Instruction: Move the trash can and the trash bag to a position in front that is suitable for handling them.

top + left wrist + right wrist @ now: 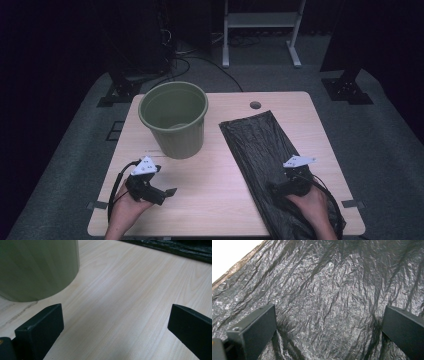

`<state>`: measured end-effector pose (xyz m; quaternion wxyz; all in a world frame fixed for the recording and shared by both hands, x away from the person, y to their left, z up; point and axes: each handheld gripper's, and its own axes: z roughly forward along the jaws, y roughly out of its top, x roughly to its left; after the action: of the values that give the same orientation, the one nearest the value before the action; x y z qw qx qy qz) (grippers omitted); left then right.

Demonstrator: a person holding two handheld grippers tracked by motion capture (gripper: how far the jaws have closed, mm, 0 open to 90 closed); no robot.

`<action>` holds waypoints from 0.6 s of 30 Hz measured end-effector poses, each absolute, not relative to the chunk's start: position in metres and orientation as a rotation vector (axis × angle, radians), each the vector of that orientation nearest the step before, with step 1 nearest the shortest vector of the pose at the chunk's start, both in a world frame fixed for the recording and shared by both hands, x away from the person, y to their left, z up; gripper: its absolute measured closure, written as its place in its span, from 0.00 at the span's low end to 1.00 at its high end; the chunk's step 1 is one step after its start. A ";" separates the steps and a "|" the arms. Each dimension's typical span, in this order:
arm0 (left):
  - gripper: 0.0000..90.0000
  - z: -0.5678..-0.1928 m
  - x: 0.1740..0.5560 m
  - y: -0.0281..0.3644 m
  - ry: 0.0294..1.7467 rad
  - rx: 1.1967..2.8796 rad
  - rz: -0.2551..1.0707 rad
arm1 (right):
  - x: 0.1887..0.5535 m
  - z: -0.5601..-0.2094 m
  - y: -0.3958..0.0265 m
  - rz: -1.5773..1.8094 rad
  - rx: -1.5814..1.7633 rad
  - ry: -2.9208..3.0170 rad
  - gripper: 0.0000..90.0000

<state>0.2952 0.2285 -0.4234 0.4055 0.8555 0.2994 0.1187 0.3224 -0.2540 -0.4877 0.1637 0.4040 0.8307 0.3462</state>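
Seen from above: light wood table (pixel 220 200), dark room around it.

Green bin (pixel 174 119) stood upright near far left corner of table, mouth open, looked empty inside. In left gripper view, bin (pixel 35 267) rose at upper left, ribbed wall close by, base on the wood.

Black bag (pixel 260 160) lay flat along right half of table, long strip running from near far edge, beside a small round hole (pixel 255 105) in the top, down to near edge and past it at near right corner. Crinkled, shiny plastic. In right gripper view, bag (pixel 332 290) spread under and beyond the jaws, bare tabletop showing at upper left corner.

Left gripper (pixel 167 192) held in left hand (pixel 131 202) near the near left corner, low over bare wood, pointed toward table's middle, apart from bin and bag. Jaws wide apart in left gripper view, nothing between them but tabletop (pixel 125 302); bag edge (pixel 175 248) seen far off at top right.

Right gripper (pixel 280 182) held in right hand (pixel 309 202) over bag's near end, close to near right corner. Jaws wide apart w/ bag surface between them, gripping nothing. Couldn't tell whether jaw tips touched the plastic.

Cables (pixel 117 187) trailed from grippers toward near edge.
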 end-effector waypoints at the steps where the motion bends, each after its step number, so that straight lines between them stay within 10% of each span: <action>1: 0.00 -0.421 0.296 0.229 0.755 2.157 0.300 | 0.322 -0.488 -0.254 0.988 1.151 2.369 0.00; 18: 0.00 -0.368 0.299 0.240 0.761 2.105 0.337 | 0.322 -0.488 -0.254 0.988 1.151 2.369 0.00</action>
<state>0.2991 0.2398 -0.3685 0.4250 0.8418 0.3041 0.1348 0.3224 -0.2541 -0.4878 0.1635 0.4037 0.8307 0.3466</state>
